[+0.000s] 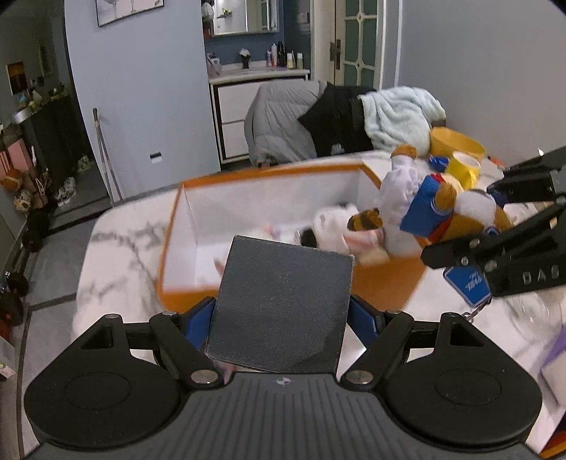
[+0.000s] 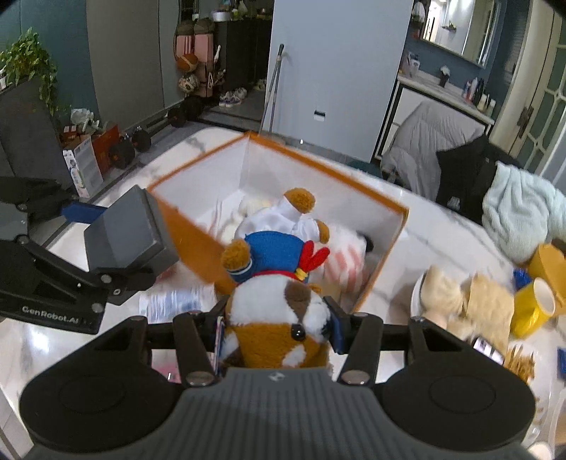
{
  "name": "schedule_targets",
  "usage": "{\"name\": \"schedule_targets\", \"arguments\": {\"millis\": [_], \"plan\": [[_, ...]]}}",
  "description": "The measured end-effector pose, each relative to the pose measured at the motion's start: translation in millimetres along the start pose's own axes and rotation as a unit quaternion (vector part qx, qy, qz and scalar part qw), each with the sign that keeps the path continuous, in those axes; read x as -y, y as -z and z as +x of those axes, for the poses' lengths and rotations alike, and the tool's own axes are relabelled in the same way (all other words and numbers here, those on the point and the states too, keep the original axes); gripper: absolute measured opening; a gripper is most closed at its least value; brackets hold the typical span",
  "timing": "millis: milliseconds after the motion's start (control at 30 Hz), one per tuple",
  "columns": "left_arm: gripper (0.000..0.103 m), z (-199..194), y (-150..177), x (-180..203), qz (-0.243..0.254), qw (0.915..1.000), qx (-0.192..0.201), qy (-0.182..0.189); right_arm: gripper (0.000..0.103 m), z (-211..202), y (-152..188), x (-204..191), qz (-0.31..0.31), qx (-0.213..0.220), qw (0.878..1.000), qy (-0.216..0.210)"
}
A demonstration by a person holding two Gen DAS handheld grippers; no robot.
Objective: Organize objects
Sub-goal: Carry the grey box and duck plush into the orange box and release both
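- The left gripper (image 1: 283, 318) pinched a grey box (image 1: 283, 304) above the marble table (image 1: 116, 247), near the orange storage box (image 2: 385, 254).
- The right gripper (image 2: 277, 327) clamped a plush dog (image 2: 279, 318) by its head, over the box's near edge.
- Other soft toys (image 2: 339, 262) lay inside.

This is a home: a marble table (image 1: 116, 244), coats on chairs (image 1: 283, 120), shoes (image 2: 231, 97) by the entrance, a vanity with bottles (image 1: 283, 55) under a mirror (image 1: 244, 16).

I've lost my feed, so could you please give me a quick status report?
Left gripper shut on grey box. Right gripper shut on plush dog. Orange bin ahead, unobstructed.
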State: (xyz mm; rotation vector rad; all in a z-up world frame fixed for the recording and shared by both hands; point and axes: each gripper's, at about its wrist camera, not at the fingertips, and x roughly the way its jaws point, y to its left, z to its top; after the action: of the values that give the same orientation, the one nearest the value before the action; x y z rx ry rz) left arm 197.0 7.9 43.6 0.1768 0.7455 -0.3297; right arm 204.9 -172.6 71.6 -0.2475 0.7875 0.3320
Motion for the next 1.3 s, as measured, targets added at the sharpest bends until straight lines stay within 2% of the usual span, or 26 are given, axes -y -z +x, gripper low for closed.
{"name": "schedule_targets", "arguments": {"millis": [233, 433, 600, 900, 1133, 1300], "plan": [[0.092, 23, -48, -21, -0.02, 0.9997, 0.005, -0.009, 0.055, 14, -44, 13, -0.003, 0.018, 1.0, 0.007], [0.092, 55, -66, -33, -0.036, 0.9992, -0.012, -0.01, 0.055, 48, -65, 27, 0.011, 0.011, 1.0, 0.01], [0.092, 82, -67, -39, -0.041, 0.9982, -0.038, -0.021, 0.055, 78, -70, 33, 0.022, 0.001, 1.0, 0.005], [0.092, 123, -61, -37, -0.025, 0.996, -0.082, -0.028, 0.055, 133, -65, 34, 0.035, -0.035, 0.999, -0.011], [0.092, 151, -53, -35, -0.002, 0.9916, -0.119, -0.052, 0.055, 161, -58, 28, 0.03, -0.057, 0.998, -0.018], [0.091, 159, -49, -38, -0.003, 0.991, -0.123, -0.054, 0.055, 175, -56, 26, 0.03, -0.067, 0.997, -0.021]]}}
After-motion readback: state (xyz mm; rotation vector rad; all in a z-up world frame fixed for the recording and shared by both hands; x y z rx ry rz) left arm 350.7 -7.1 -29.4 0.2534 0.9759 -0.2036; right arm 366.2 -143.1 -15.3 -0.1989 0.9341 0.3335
